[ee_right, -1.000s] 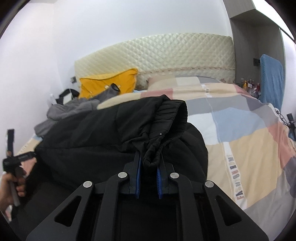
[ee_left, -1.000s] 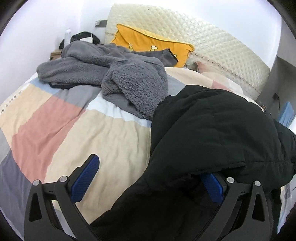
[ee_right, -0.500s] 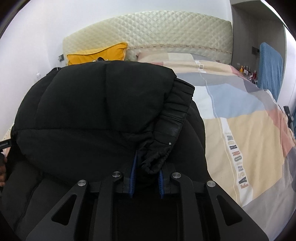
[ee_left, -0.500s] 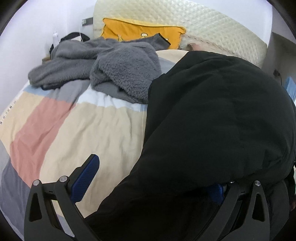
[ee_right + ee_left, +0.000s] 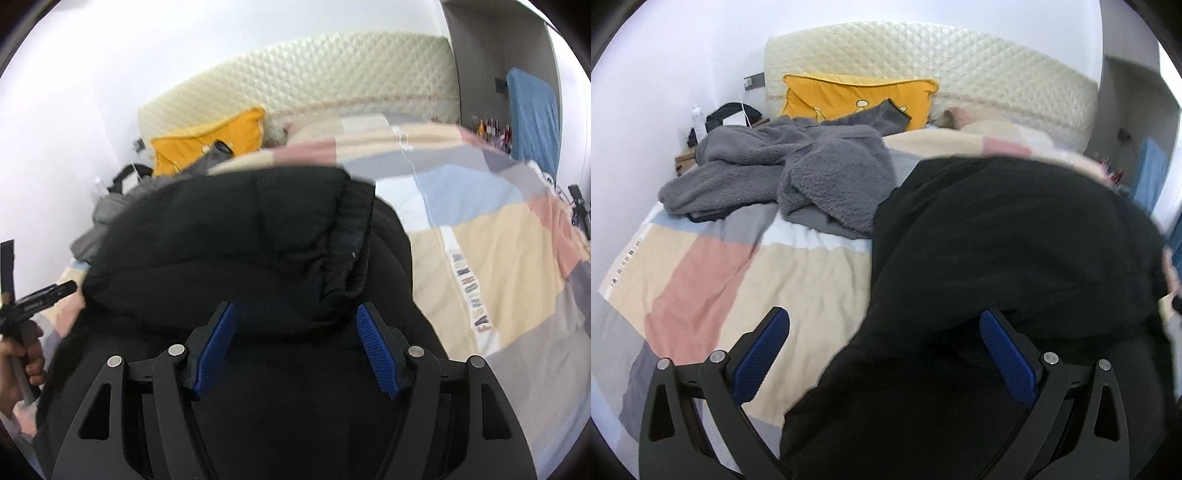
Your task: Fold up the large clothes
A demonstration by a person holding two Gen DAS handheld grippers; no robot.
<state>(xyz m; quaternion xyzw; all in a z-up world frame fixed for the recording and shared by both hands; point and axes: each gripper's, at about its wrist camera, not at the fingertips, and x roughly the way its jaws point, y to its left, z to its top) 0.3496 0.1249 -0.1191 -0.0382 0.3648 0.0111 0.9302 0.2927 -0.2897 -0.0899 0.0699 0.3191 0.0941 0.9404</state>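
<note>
A black puffer jacket (image 5: 997,240) lies bunched on the patchwork bedspread (image 5: 798,280), folded over on itself. My left gripper (image 5: 886,354) is open, its blue pads wide apart, with the jacket's lower part between and under them. In the right wrist view the jacket (image 5: 240,240) fills the middle, its ribbed edge (image 5: 351,236) hanging over the fold. My right gripper (image 5: 295,347) is open with the jacket's folded edge just ahead of the pads, not pinched.
A grey fleece garment (image 5: 798,173) lies heaped at the back left by a yellow pillow (image 5: 857,96) and the quilted headboard (image 5: 960,62). A blue towel (image 5: 532,110) hangs at the right. The bedspread (image 5: 498,258) lies bare to the right of the jacket.
My right gripper was shut on the jacket's ribbed edge and has opened and let it go. The jacket's top has dropped lower. The left gripper stayed open.
</note>
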